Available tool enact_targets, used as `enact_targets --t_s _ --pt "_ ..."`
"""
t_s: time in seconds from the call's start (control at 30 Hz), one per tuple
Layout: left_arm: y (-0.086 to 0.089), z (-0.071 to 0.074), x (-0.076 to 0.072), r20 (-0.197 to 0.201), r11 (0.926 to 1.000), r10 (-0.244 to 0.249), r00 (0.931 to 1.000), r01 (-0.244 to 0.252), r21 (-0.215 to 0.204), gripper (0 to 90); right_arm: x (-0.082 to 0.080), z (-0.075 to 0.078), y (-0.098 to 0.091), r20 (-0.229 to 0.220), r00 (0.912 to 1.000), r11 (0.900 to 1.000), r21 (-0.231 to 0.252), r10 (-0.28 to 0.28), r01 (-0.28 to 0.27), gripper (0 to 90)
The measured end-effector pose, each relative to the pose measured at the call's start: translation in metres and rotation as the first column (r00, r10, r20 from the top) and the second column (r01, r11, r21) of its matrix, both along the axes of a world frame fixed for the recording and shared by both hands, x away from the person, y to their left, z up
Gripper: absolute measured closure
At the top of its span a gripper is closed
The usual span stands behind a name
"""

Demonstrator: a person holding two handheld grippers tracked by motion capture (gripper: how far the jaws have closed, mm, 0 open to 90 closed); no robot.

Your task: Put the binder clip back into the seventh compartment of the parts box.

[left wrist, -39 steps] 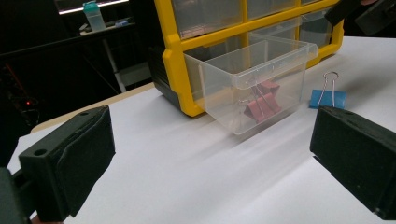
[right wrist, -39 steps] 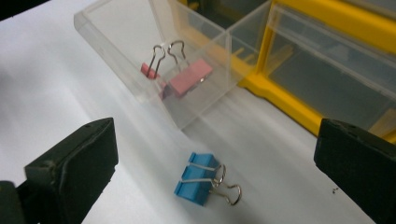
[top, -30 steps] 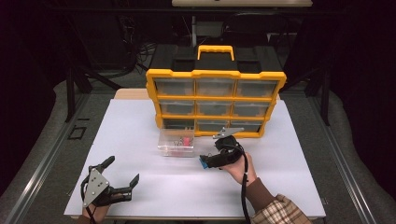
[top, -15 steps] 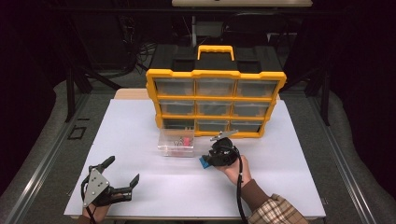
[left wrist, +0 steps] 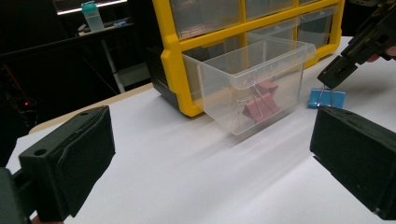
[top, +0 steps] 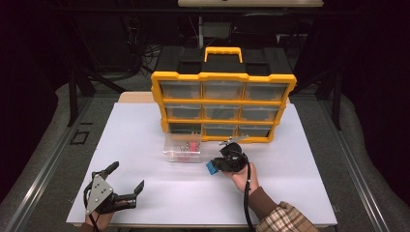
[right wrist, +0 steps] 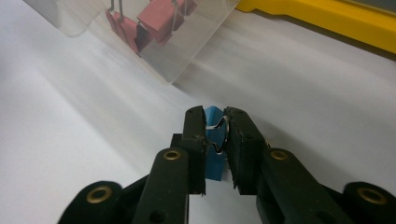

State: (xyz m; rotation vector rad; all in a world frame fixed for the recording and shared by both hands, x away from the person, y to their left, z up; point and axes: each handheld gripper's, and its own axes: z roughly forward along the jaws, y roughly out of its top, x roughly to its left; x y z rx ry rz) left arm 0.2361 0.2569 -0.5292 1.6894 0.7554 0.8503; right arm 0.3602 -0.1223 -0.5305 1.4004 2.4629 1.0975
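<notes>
The right gripper (right wrist: 215,122) has just been closing its jaws and now pinches the wire handles of a blue binder clip (right wrist: 212,140) lying on the white table (top: 145,130), just beside the clear drawer (top: 183,148) of red clips (right wrist: 159,21). The left gripper (top: 126,186) rests wide open, well apart.

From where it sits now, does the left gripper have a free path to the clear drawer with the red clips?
Probably yes. The left gripper sits open on bare white table, and nothing lies between it and the clear drawer. The right gripper, closed on the blue clip, stays off to the side.
</notes>
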Motion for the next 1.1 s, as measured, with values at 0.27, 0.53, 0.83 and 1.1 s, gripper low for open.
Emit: enact_targets --t_s 0.27,0.53,0.83,1.1 --pt "0.000 0.000 0.000 0.001 1.0000 -0.001 1.0000 0.001 -0.002 0.0 -0.003 0.002 0.000 -0.014 0.9999 0.9977 0.068 0.000 0.001 88.4" --pt "0.000 0.000 0.000 0.000 1.0000 -0.002 1.0000 0.002 -0.002 0.0 -0.009 0.013 0.003 0.046 0.9989 0.9991 0.040 0.011 -0.013 88.6" --pt "0.000 0.000 0.000 0.001 1.0000 0.000 1.0000 0.000 -0.001 0.0 -0.011 0.024 0.004 0.099 0.9950 0.9992 0.034 0.016 -0.020 88.6" --pt "0.000 0.000 0.001 0.000 1.0000 0.002 1.0000 -0.002 0.001 0.0 -0.011 0.042 -0.001 0.158 0.9868 0.9993 0.013 0.033 -0.036 88.6"
